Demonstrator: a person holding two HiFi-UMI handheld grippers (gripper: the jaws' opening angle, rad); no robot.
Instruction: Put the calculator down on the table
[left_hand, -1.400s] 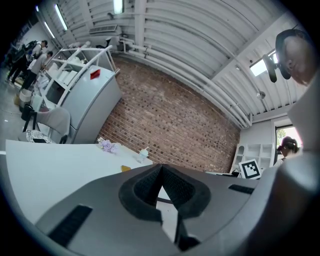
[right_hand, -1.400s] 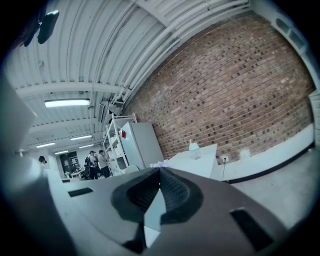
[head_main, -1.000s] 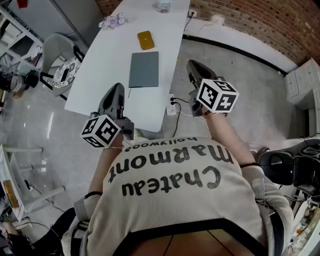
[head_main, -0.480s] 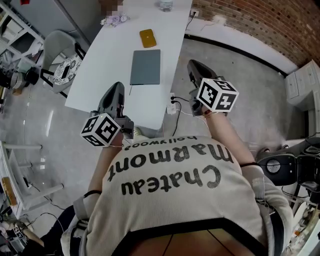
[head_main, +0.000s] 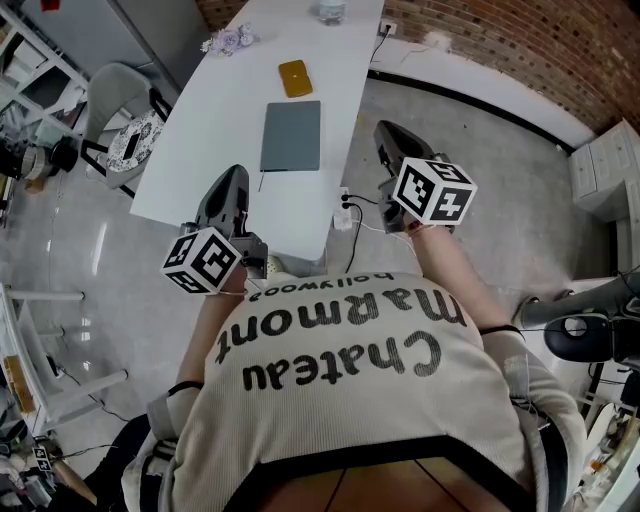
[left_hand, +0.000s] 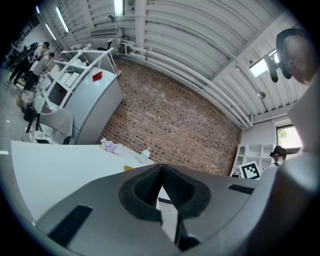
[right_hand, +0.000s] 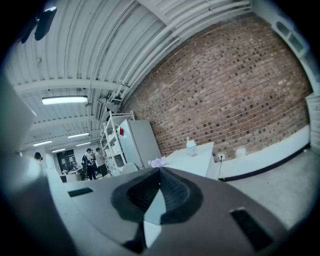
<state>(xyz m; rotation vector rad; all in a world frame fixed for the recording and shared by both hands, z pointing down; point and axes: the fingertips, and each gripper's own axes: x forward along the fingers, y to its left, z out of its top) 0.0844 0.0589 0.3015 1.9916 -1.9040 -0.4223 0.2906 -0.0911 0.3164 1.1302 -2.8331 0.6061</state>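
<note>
A small yellow flat thing (head_main: 294, 77), which may be the calculator, lies at the far part of the white table (head_main: 220, 110); it shows as a yellow sliver (left_hand: 128, 168) in the left gripper view. My left gripper (head_main: 233, 178) hovers over the table's near end, shut with nothing between its jaws (left_hand: 161, 167). My right gripper (head_main: 385, 131) hangs past the table's right edge, over the floor, also shut and empty (right_hand: 160, 170). Neither gripper touches anything.
A grey closed notebook or laptop (head_main: 291, 135) lies mid-table, between the yellow thing and me. Dried flowers (head_main: 227, 41) and a cup (head_main: 329, 11) stand at the far end. A grey chair (head_main: 117, 120) is left of the table, cables (head_main: 350, 212) hang at its near corner.
Both grippers have kept still. The black chair at the right edge of the head view has shifted a little.
</note>
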